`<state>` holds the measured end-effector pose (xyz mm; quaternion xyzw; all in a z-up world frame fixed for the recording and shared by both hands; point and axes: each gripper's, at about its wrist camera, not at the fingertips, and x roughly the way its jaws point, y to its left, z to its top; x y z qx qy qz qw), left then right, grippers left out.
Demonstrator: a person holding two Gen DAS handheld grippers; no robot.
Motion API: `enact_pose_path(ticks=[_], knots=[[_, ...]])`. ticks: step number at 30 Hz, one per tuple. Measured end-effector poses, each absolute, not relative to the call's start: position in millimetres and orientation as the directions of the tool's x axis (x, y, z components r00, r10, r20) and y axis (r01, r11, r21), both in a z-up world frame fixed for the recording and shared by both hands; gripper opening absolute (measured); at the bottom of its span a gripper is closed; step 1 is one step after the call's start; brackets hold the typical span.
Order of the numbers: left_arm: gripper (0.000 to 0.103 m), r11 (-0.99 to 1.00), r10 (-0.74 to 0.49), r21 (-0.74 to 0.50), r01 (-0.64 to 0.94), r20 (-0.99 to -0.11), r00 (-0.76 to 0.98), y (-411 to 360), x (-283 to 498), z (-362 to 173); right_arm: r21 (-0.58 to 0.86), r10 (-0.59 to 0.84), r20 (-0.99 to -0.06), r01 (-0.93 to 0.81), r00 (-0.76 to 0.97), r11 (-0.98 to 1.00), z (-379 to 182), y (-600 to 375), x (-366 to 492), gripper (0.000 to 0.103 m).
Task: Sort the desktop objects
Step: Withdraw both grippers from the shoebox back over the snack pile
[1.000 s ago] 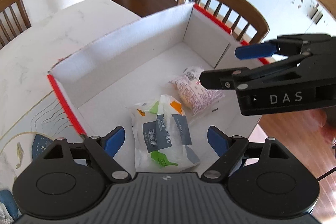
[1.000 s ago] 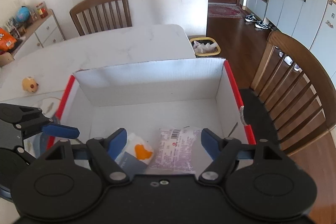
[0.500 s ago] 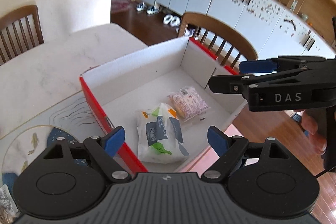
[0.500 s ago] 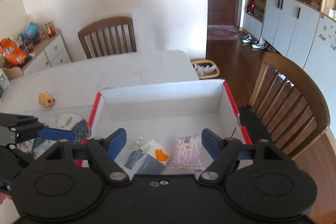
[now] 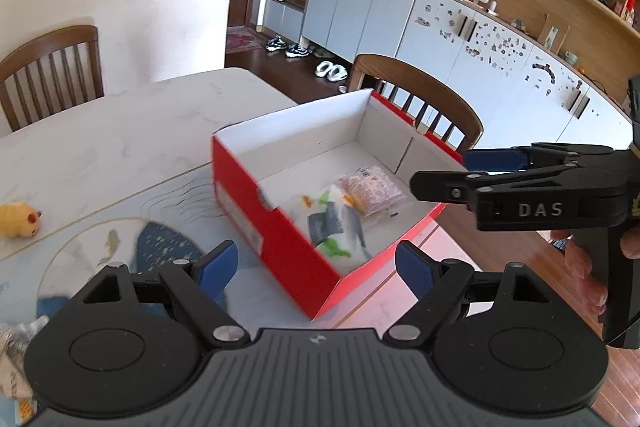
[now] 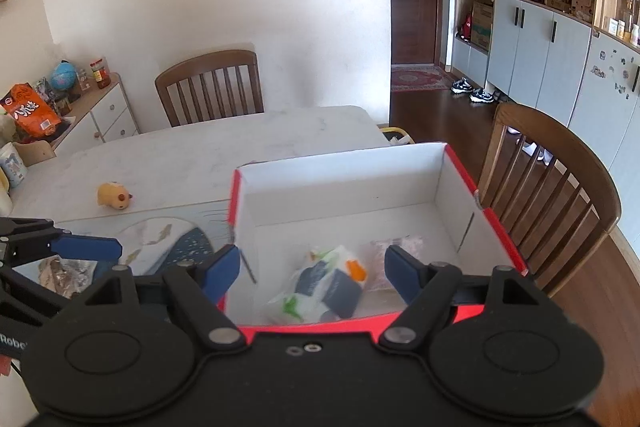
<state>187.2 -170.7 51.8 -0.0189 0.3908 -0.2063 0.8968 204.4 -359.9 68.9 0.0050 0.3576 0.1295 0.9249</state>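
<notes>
Red box (image 6: pixel 500 239) with white inside, white printed packet (image 6: pixel 324 283) and pink packet (image 6: pixel 394 247) within, both claws wide, empty.

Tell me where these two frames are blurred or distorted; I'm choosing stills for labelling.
Left wrist view: the red cardboard box and the white snack packet with blue label inside it are motion-smeared, and the cabinets bow at the edges. Right wrist view: the same packet is soft, while the yellow plush toy stays fairly crisp.

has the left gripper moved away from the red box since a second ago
Yes. The left gripper has pulled back and up: the red box now looks smaller and farther off.
</notes>
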Motion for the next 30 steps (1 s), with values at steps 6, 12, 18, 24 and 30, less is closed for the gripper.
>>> enact_pose_path(ticks=[6,12,18,24,30], knots=[[0.086,0.923,-0.366,-0.181,0.339,-0.683,0.632,-142.3,162.5,49.5,0.058,0.236,-0.641,-0.261,0.73,0.964,68.1,-329.9,178.6,0.081],[0.1,0.928,-0.361,-0.189,0.32,-0.67,0.649,-112.9,141.0,45.2,0.069,0.274,-0.626,-0.298,0.73,0.952,65.6,-300.2,157.3,0.084],[0.103,0.937,-0.345,-0.202,0.285,-0.667,0.661,-77.3,121.7,36.1,0.075,0.324,-0.612,-0.355,0.721,0.932,64.5,-269.5,138.0,0.089],[0.103,0.949,-0.312,-0.19,0.25,-0.659,0.684,-46.1,102.0,29.0,0.066,0.368,-0.587,-0.41,0.721,0.91,62.7,-238.6,123.0,0.095],[0.103,0.958,-0.287,-0.186,0.219,-0.655,0.699,-13.9,83.3,19.8,0.085,0.396,-0.584,-0.432,0.708,0.898,57.1,-217.1,113.7,0.096]])
